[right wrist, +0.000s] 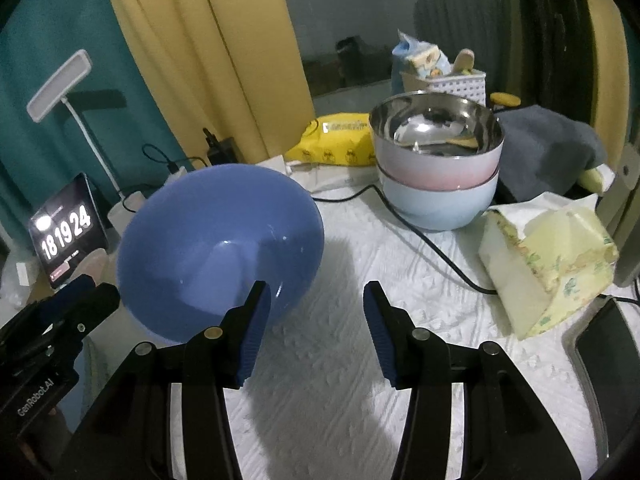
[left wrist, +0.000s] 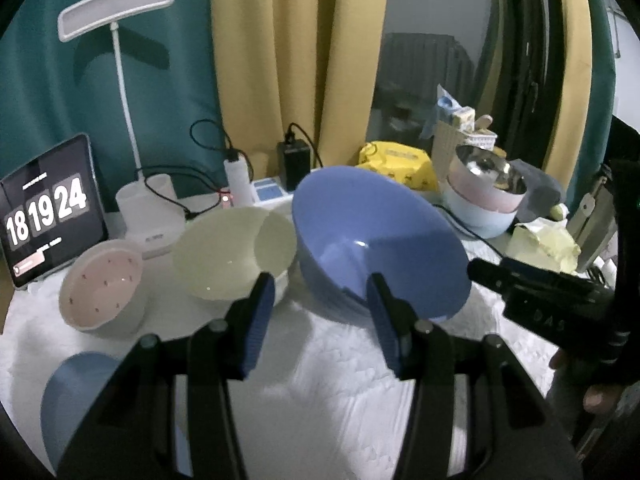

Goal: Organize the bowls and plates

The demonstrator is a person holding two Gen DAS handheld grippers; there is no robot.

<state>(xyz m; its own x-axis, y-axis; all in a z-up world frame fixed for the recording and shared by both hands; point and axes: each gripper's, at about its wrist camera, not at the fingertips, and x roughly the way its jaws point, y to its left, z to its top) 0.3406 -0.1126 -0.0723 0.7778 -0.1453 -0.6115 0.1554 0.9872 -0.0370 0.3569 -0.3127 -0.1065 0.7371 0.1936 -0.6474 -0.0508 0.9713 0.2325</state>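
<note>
Left gripper [left wrist: 320, 320] and right gripper [right wrist: 316, 328] are shown nearest, jaws spread, nothing held. Just beyond them the large blue bowl [right wrist: 220, 244] is seen on the white cloth [right wrist: 340, 380], tipped with its mouth facing the cameras. The cream bowl [left wrist: 228, 252] beside it and the smaller pink bowl [left wrist: 102, 284] are tilted likewise.

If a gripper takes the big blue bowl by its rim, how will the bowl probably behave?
The big blue bowl looks rigid, so probably it will not flex. Its glossy surface may slip on the pads. It already sits tilted, so a push could easily rock it.
</note>
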